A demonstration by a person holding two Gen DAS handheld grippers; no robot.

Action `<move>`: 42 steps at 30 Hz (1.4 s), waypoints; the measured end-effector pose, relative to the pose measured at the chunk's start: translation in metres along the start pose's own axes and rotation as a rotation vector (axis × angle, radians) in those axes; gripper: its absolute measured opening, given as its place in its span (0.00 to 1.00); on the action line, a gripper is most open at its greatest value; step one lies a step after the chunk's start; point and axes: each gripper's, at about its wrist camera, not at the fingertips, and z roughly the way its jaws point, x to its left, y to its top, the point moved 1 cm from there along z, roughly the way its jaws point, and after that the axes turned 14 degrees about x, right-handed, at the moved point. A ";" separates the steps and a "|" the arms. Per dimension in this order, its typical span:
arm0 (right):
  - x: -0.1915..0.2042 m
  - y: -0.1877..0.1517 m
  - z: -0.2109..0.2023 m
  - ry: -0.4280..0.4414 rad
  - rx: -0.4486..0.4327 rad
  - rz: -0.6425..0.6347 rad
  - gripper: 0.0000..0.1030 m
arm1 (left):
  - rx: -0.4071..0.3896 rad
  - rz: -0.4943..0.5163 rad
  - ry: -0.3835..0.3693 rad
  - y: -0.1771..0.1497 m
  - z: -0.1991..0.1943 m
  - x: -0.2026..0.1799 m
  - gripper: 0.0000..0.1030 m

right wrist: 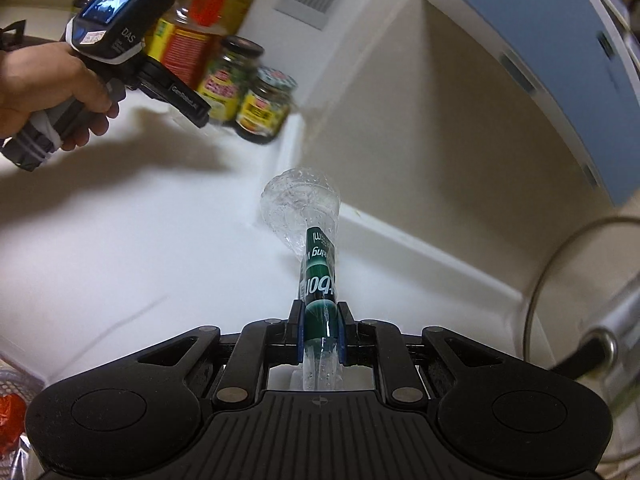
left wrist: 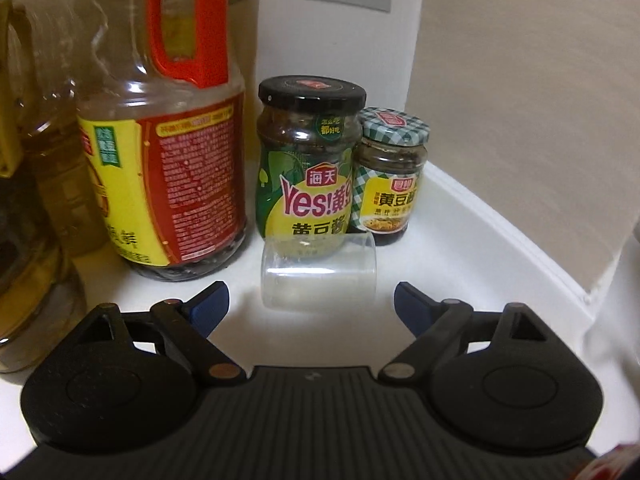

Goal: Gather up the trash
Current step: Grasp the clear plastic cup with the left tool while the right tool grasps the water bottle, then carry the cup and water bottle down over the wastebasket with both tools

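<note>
A clear plastic cup (left wrist: pixel 318 274) lies on its side on the white counter (left wrist: pixel 460 248), just in front of the sauce jars. My left gripper (left wrist: pixel 312 300) is open, its blue-tipped fingers (left wrist: pixel 210 306) wide on either side of the cup's near end and not touching it. In the right wrist view my right gripper (right wrist: pixel 320 334) is shut on a crushed clear plastic bottle (right wrist: pixel 316 264) with a green label, held out over the counter (right wrist: pixel 140 248). A hand (right wrist: pixel 44 84) holds the left gripper's body (right wrist: pixel 132 44) near the jars at the upper left.
Behind the cup stand a green-labelled jar (left wrist: pixel 310 164), a smaller checked-lid jar (left wrist: pixel 386 176), a big red-handled bottle (left wrist: pixel 168 148) and an oil bottle (left wrist: pixel 28 208). The wall and counter ledge (left wrist: pixel 520 216) close the corner. A pot lid and handle (right wrist: pixel 592 320) sit right; a red-filled bag (right wrist: pixel 12 420) lower left.
</note>
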 end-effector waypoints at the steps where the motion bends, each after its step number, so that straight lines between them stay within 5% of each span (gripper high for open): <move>1: -0.003 -0.003 0.000 -0.002 0.003 0.008 0.15 | -0.001 -0.002 -0.002 0.001 0.002 0.000 0.81; 4: -0.007 -0.006 0.002 0.000 0.010 0.022 0.15 | 0.011 0.010 -0.012 0.004 0.006 0.001 0.59; 12: -0.011 -0.008 -0.003 0.052 0.021 0.097 0.15 | 0.021 0.060 -0.040 -0.026 -0.041 -0.003 0.58; 26: 0.016 -0.027 -0.068 0.221 -0.007 0.333 0.15 | 0.040 0.130 -0.228 -0.135 -0.168 -0.007 0.58; 42: 0.098 -0.081 -0.144 0.445 0.044 0.473 0.15 | 0.139 0.242 -0.324 -0.248 -0.251 0.013 0.58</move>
